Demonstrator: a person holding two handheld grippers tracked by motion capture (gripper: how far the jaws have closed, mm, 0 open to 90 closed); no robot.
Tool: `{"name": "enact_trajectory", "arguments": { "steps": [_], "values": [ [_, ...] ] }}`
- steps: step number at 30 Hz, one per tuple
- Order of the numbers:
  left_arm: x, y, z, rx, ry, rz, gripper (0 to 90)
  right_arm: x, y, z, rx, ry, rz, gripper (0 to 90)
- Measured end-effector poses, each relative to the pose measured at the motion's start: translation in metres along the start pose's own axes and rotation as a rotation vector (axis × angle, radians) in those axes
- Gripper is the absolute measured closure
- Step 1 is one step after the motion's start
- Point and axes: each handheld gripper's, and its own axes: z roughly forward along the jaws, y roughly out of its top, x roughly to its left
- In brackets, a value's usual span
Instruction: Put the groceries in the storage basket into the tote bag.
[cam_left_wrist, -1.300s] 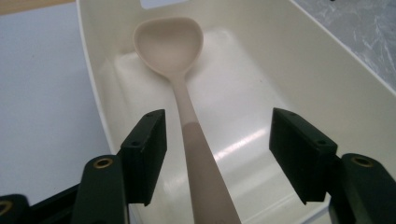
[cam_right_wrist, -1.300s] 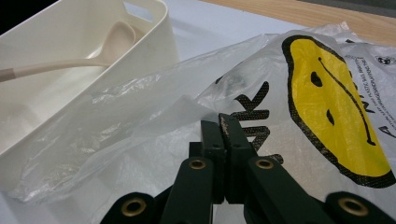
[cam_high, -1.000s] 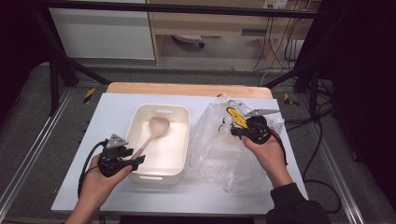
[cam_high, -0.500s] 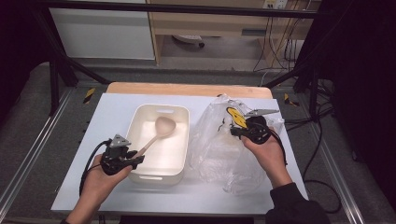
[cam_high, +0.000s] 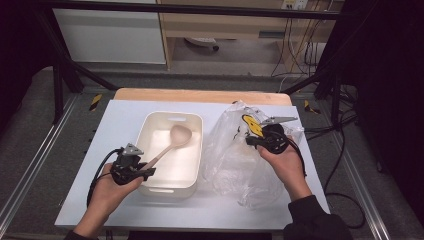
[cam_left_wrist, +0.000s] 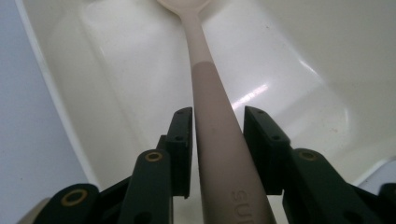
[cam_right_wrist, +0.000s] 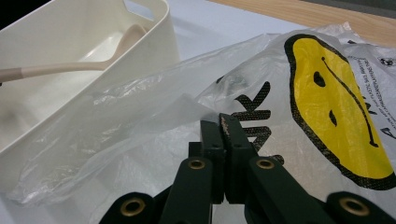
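Observation:
A cream spoon (cam_high: 172, 142) lies slanted in a white plastic bin (cam_high: 172, 116), with its bowl toward the far end. My left gripper (cam_high: 147, 170) sits at the bin's near left corner. Its jaws have just been closing and now press the spoon's beige handle (cam_left_wrist: 205, 79) from both sides (cam_left_wrist: 218, 114). The bin's inner wall (cam_left_wrist: 70, 93) curves behind it. To the right, a clear plastic bag (cam_high: 230, 160) with a yellow smiley lies crumpled. My right gripper (cam_high: 248, 141) is shut, pinching the bag's film (cam_right_wrist: 327, 84) at its tips (cam_right_wrist: 222, 119). Spoon (cam_right_wrist: 70, 69) and bin (cam_right_wrist: 154, 28) appear beyond.
The bin and bag rest on a white tabletop (cam_high: 120, 125) with a wooden strip (cam_high: 200, 95) along the far edge. Black frame bars and cables stand past the table's right side (cam_high: 345, 150). Bare table lies left of the bin and along the near edge.
The left gripper's jaws closed onto the spoon handle. The spoon's bowl shifted slightly to the right inside the bin. The right hand and the bag stayed put.

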Motion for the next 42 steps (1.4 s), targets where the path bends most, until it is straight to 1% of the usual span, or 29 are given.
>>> {"name": "enact_trajectory", "arguments": {
  "steps": [4, 6, 7, 8, 10, 12, 13, 17, 20, 22, 25, 29, 30, 31, 33, 35, 41, 42],
  "values": [
    [0.0, -0.001, -0.001, -0.022, 0.011, -0.017, 66.6, 0.001, 0.001, -0.001, 0.004, -0.003, 0.001, 90.0],
    [0.001, -0.002, -0.002, -0.033, 0.009, -0.009, 68.0, 0.0, 0.001, 0.0, 0.003, -0.005, 0.0, 90.0],
    [0.001, -0.003, -0.002, -0.031, 0.003, -0.005, 68.2, 0.0, 0.001, 0.0, 0.005, -0.005, 0.001, 90.0],
    [0.001, -0.003, -0.002, -0.039, 0.003, -0.01, 68.3, -0.001, 0.001, 0.0, 0.007, -0.007, 0.0, 90.0],
    [0.001, -0.003, -0.003, -0.037, 0.007, -0.003, 68.4, 0.0, 0.001, 0.0, 0.01, -0.008, 0.002, 90.0],
    [0.001, -0.004, -0.004, -0.052, 0.021, -0.003, 68.4, 0.0, 0.001, 0.0, 0.008, -0.007, 0.002, 90.0],
    [0.002, -0.004, -0.005, -0.064, 0.025, -0.009, 68.4, 0.001, 0.001, 0.0, 0.008, -0.006, -0.001, 90.0],
    [0.003, -0.003, -0.012, -0.111, 0.032, -0.018, 68.5, 0.0, 0.0, 0.001, 0.008, -0.005, -0.001, 90.0],
    [0.002, -0.003, -0.022, -0.155, 0.024, -0.017, 68.4, -0.001, 0.0, 0.002, 0.011, -0.009, -0.001, 90.0],
    [-0.001, -0.003, -0.028, -0.177, 0.016, -0.012, 68.5, -0.001, 0.0, 0.003, 0.016, -0.001, -0.008, 90.0],
    [-0.006, -0.002, -0.037, -0.199, -0.002, 0.002, 68.5, 0.0, 0.001, 0.004, 0.025, 0.003, -0.009, 90.0],
    [-0.015, 0.001, -0.048, -0.227, -0.006, 0.028, 68.5, 0.0, 0.001, 0.004, 0.032, 0.005, -0.01, 90.0],
    [-0.017, 0.002, -0.05, -0.233, -0.023, 0.034, 68.4, 0.0, 0.002, 0.005, 0.032, 0.007, -0.008, 90.0],
    [-0.02, 0.003, -0.052, -0.241, -0.029, 0.036, 68.4, 0.0, 0.002, 0.005, 0.034, 0.012, -0.004, 90.0],
    [-0.024, 0.005, -0.056, -0.246, -0.036, 0.051, 68.5, -0.001, 0.003, 0.005, 0.036, 0.018, 0.001, 90.0],
    [-0.027, 0.006, -0.058, -0.247, -0.047, 0.058, 68.5, -0.002, 0.006, 0.006, 0.038, 0.023, 0.008, 90.0],
    [-0.031, 0.006, -0.058, -0.239, -0.081, 0.07, 68.5, -0.004, 0.014, 0.009, 0.053, 0.031, 0.013, 90.0],
    [-0.032, 0.007, -0.058, -0.242, -0.088, 0.064, 68.5, -0.004, 0.015, 0.01, 0.056, 0.034, 0.007, 90.0]
  ]
}}
